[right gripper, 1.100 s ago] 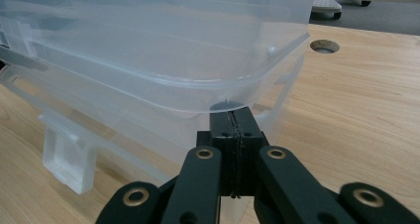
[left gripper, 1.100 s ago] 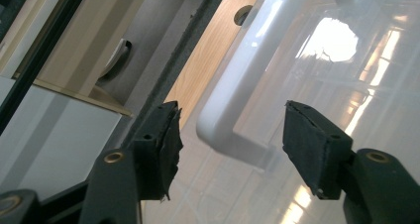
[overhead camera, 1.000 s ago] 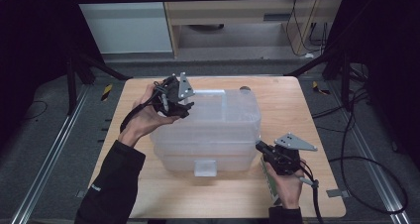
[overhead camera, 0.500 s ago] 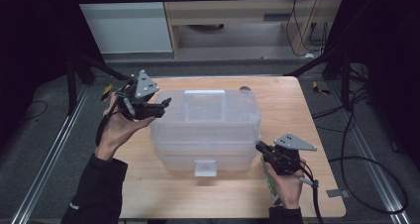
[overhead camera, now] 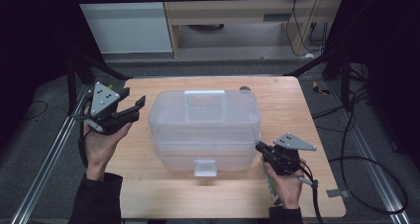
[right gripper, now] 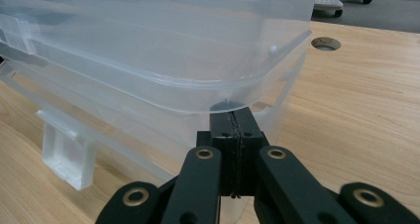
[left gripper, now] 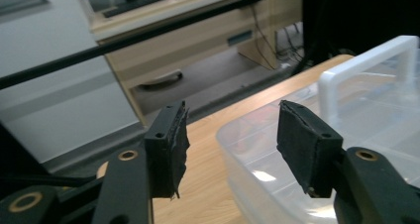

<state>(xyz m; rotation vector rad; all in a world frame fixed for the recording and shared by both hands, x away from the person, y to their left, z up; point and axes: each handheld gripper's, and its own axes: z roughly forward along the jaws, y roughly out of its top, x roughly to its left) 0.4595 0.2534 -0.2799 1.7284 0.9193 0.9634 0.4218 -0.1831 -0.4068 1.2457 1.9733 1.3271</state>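
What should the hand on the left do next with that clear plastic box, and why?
Probably bring the left tool back toward the box and its white handle. Its jaws have just been closing with nothing between them, and it hangs beside the box, off the table's left edge. The right tool, jaws shut, rests at the box's near right corner, as if steadying it.

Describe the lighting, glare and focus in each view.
High view: the wooden table is lit and its surroundings are dark; soft overall. Left gripper view: bright glare patches on the clear plastic storage box; the background is soft. Right gripper view: even light, closed jaws sharp, pale reflections on the box wall.
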